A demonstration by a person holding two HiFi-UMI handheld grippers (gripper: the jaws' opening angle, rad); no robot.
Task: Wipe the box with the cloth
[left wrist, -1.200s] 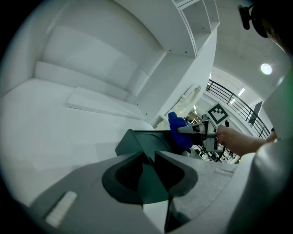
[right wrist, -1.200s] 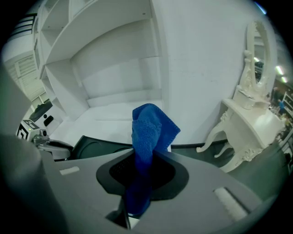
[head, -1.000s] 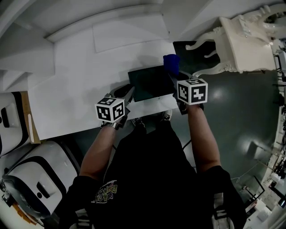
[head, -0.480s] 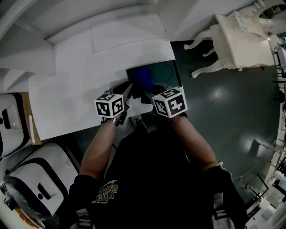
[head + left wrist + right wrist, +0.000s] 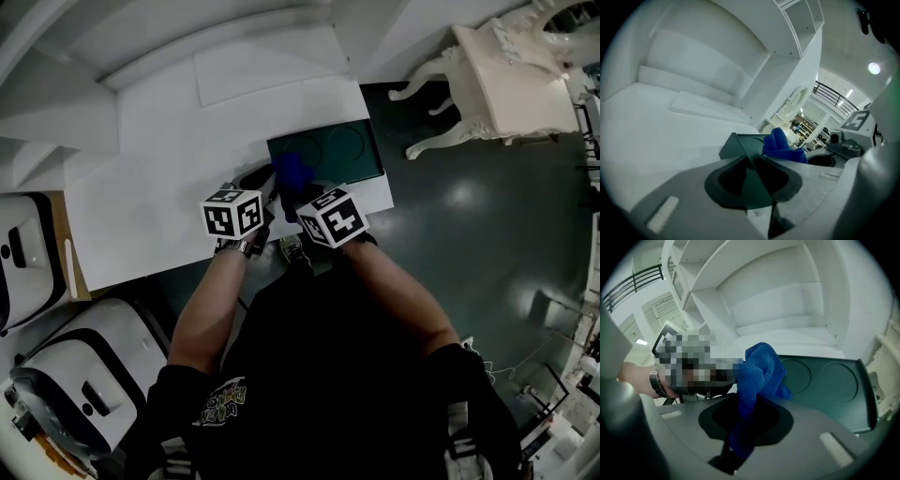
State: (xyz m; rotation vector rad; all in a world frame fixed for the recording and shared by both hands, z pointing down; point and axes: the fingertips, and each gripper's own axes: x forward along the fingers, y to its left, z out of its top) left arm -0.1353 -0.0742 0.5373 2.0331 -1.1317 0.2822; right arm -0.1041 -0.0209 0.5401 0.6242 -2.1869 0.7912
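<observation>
As seen nearest the person, the left claw (image 5: 757, 165) is clenched on the near corner of the dark green box (image 5: 740, 144), and the right claw (image 5: 743, 420) is clamped on a bunched blue cloth (image 5: 760, 371). The cloth's loose end hangs forward and rests on the left part of the box lid. It looks soft, light and floppy, so it is best gripped in a thick wad, as it is now. The box lies flat near the front right edge of the white counter (image 5: 159, 187). It looks stiff, smooth and fairly light, so it would likely slide unless pinned at that corner. Two shallow round recesses mark its lid. Beyond stand white shelves.
</observation>
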